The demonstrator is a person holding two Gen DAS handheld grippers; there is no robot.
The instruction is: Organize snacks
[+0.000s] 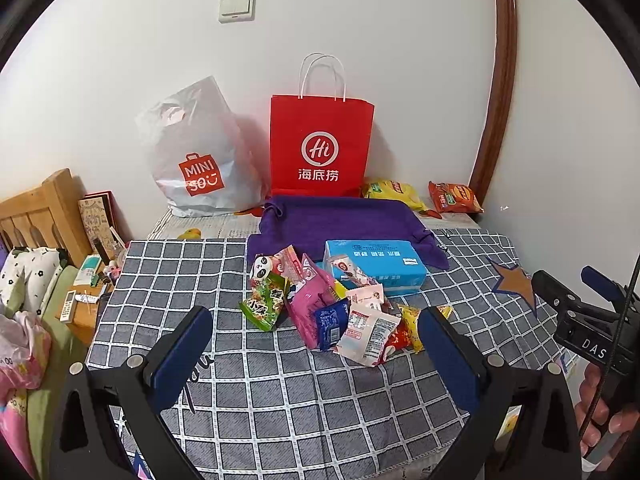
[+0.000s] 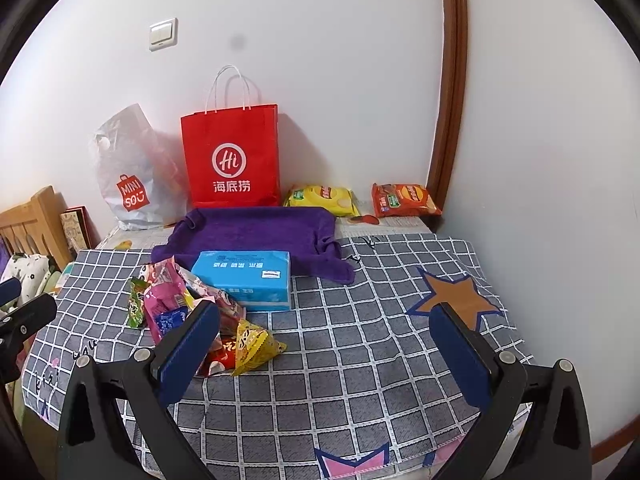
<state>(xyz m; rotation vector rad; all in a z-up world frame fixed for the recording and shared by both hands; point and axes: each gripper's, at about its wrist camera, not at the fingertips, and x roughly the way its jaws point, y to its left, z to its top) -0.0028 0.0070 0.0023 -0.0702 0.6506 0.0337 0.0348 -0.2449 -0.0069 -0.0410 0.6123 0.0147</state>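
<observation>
Jaws gape wide on our left gripper (image 1: 316, 344) and right gripper (image 2: 324, 344), gripping nothing; snack pile (image 1: 332, 308) sits on the counter (image 1: 280, 400) ahead. We judge red bag (image 1: 320, 144) waits as the container

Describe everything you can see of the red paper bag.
The red paper bag stands upright against the white wall, behind the purple towel. It looks like stiff paper, with two white twisted-cord handles standing up and a white round "Hi" logo over three Chinese characters. A grey plastic bag leans beside it.
</observation>
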